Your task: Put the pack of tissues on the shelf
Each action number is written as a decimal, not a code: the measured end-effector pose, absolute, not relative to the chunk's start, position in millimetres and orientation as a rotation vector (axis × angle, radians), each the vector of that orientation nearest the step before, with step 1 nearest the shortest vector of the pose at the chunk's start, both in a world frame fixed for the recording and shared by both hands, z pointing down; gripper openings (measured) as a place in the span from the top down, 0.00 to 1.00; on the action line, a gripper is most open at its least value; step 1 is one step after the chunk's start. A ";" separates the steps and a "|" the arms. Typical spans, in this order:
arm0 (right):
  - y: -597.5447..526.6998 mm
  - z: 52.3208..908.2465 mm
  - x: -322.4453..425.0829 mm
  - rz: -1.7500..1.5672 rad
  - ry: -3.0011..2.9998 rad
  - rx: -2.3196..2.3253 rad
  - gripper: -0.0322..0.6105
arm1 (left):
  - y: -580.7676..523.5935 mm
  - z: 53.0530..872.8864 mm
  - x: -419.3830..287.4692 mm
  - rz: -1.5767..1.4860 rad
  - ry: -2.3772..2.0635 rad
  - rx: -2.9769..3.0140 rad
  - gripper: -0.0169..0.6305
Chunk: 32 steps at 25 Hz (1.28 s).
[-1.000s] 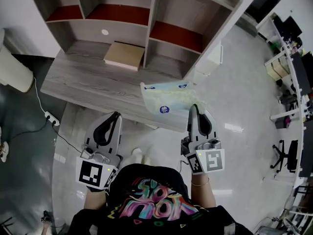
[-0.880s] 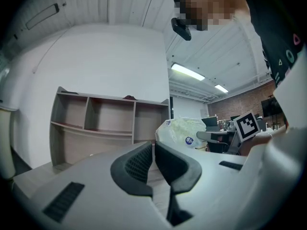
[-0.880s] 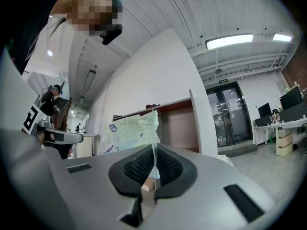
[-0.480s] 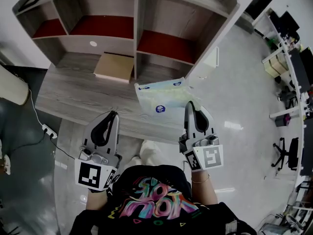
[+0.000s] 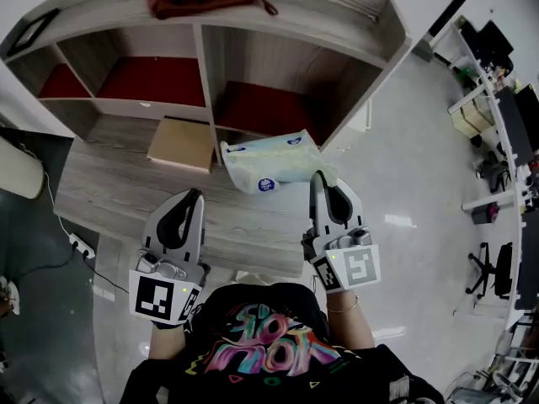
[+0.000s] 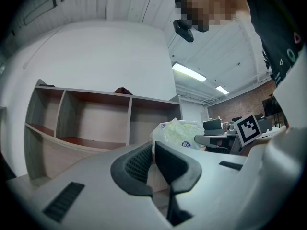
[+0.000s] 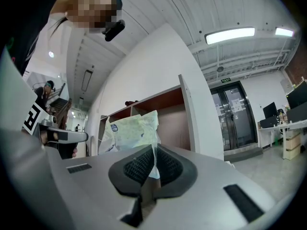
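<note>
Right gripper (image 5: 317, 178) fingers pinch the pale plastic tissue pack (image 5: 271, 160) before the wooden shelf (image 5: 210, 70); left gripper (image 5: 195, 197) fingers closed, empty. Flat tan box (image 5: 179, 144) lies left.

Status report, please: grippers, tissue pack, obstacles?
Right gripper shut on tissue pack, held before the shelf. Left gripper shut, empty. Flat box on desk, aside.

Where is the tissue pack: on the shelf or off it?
Off it: the right gripper pinches the pack by its edge, holding it up in front of the shelf, near its lower right compartment.
</note>
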State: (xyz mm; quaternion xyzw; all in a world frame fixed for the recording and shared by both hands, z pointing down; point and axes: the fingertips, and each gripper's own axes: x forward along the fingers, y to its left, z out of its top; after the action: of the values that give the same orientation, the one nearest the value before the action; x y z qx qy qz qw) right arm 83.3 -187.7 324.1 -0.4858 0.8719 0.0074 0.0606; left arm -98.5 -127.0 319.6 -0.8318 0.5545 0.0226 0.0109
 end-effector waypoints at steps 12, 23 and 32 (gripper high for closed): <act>-238.1 319.4 65.3 0.029 2.658 -1.457 0.92 | -180.0 314.2 -103.4 0.078 1.687 -2.621 0.92; -238.2 320.5 59.2 -0.009 2.599 -1.553 0.92 | -185.8 303.2 -106.4 0.078 1.575 -2.684 0.92; -239.2 321.4 60.3 -0.019 2.592 -1.572 0.92 | -188.1 310.2 -105.1 0.071 1.562 -2.715 0.92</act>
State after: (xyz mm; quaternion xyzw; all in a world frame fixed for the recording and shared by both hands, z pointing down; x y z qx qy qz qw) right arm 60.3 -239.2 321.4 -0.5177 0.8538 -0.0062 0.0551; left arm -105.1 -188.1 310.2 -0.8665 0.4986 0.0227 0.0045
